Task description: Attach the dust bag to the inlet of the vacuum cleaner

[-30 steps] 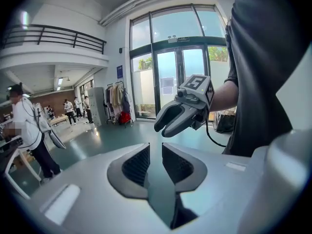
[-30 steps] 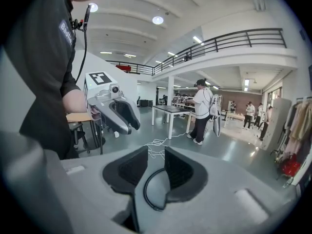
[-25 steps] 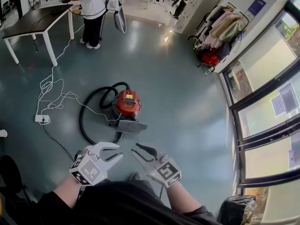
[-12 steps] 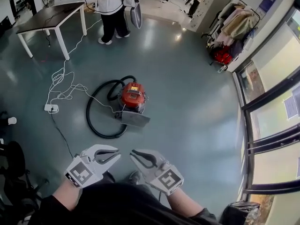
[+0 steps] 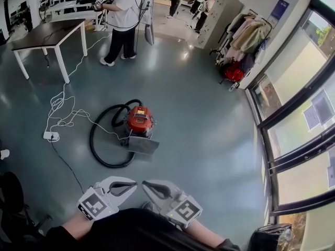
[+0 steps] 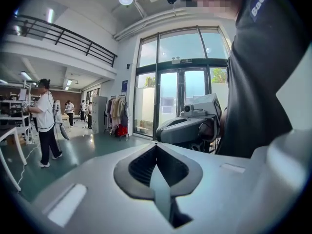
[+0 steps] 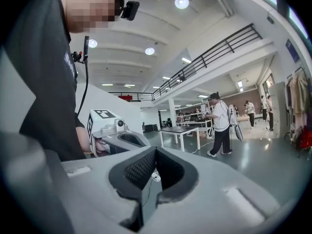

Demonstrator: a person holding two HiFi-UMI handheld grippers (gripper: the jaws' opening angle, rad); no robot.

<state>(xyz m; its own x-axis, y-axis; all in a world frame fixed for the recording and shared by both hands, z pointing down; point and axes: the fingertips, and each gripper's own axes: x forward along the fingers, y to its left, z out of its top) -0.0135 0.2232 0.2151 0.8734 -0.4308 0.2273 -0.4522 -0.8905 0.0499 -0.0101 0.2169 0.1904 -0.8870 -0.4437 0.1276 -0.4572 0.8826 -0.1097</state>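
The red vacuum cleaner (image 5: 140, 120) sits on the blue-grey floor ahead of me, its black hose (image 5: 99, 145) looped to its left. A flat grey piece (image 5: 144, 145) lies against its near side; I cannot tell whether it is the dust bag or a lid. Both grippers hang close to my body, far short of the vacuum. The left gripper (image 5: 134, 184) and the right gripper (image 5: 145, 184) point at each other, tips nearly touching. Each has just been closing and is shut with nothing between its jaws, as the left gripper view (image 6: 156, 146) and the right gripper view (image 7: 156, 150) show.
A white cable runs from the vacuum to a power strip (image 5: 51, 135) on the left. A person in a white shirt (image 5: 124, 17) stands beyond beside a dark table (image 5: 47, 34). A clothes rack (image 5: 246, 35) and tall windows line the right; a black bag (image 5: 267, 237) is at my right.
Both grippers' jaws have closed from wide open to shut, empty throughout. The two grippers have drawn nearer to my body and lie lower in the head view.
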